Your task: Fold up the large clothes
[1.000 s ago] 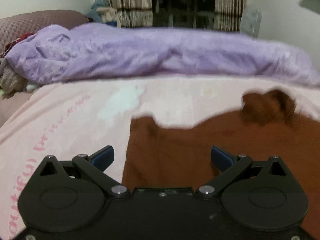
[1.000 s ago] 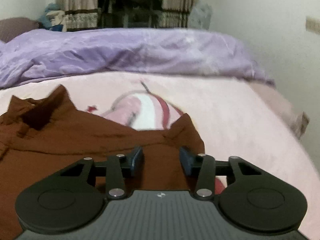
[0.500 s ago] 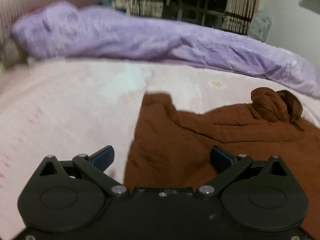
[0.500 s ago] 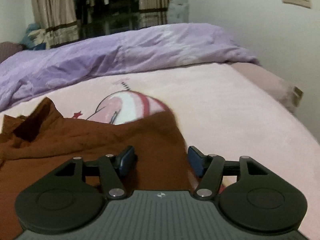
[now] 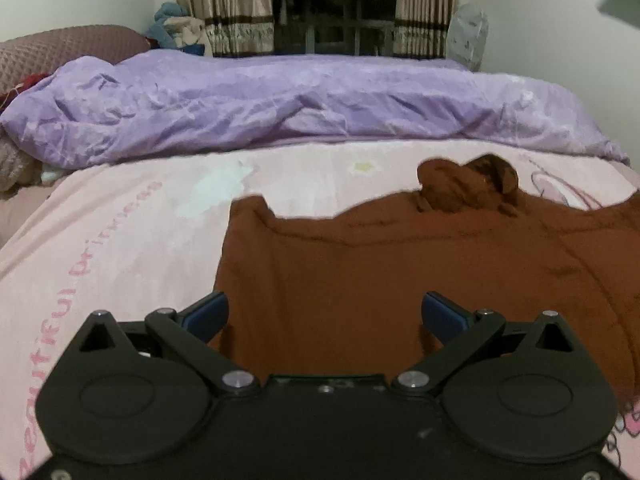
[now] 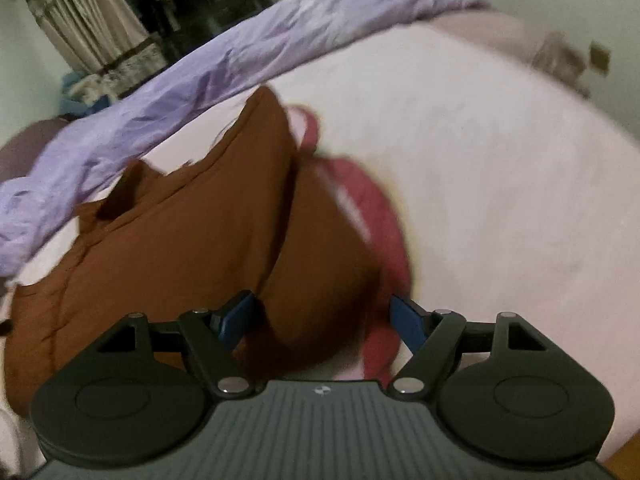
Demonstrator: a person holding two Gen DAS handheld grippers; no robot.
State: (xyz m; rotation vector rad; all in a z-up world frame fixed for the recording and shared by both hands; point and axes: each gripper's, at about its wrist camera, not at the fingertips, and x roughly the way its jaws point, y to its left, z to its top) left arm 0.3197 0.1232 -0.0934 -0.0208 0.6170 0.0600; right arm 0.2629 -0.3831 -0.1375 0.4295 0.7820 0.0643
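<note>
The brown garment point(image 5: 360, 272) lies on the pink bed point(image 5: 120, 240), spreading toward twelve o'clock between the left gripper's point(image 5: 326, 316) wide fingers; the right gripper's point(image 6: 324, 314) wide fingers straddle its raised fold.

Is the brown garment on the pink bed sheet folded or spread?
Mostly spread: the brown garment lies flat, only its far end bunched.

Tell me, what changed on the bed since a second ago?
The right gripper tilted sideways and opened wider over the brown shirt, whose edge now stands in a ridge. The left gripper stayed open above the shirt; the purple quilt didn't move.
</note>
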